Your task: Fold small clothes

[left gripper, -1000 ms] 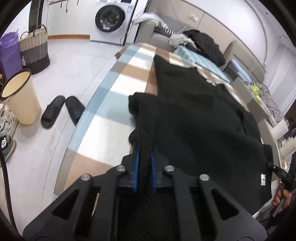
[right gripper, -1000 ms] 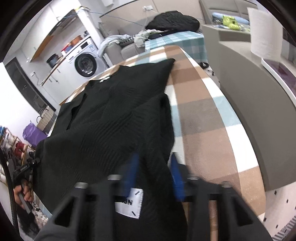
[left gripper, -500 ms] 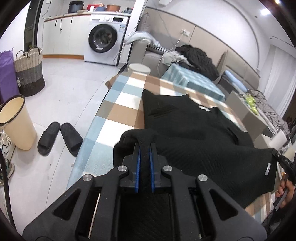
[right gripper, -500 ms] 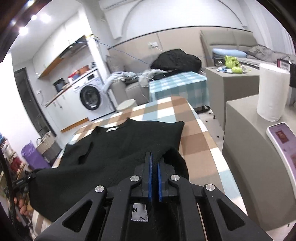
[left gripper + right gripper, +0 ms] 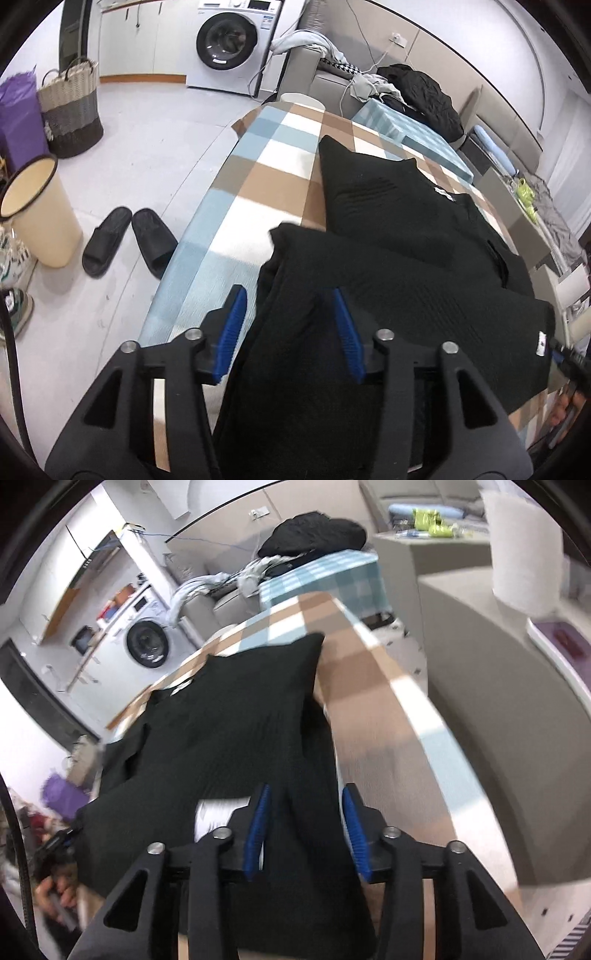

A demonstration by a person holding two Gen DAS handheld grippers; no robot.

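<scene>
Black top lies folded on checked worktop. Left gripper and right gripper jaws just opened, part-open, fabric loose between. Washer at 12.

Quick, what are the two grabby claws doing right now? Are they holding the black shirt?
Left gripper: open, just let go; black shirt lies loose between its pads.
Right gripper: open, just released; shirt between, not pinched.

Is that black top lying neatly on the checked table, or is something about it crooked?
Slightly crooked. The black top is folded over itself, but the near folded edge is bunched where the left gripper has just been opening, and its lower corner hangs past the checked table edge.
</scene>
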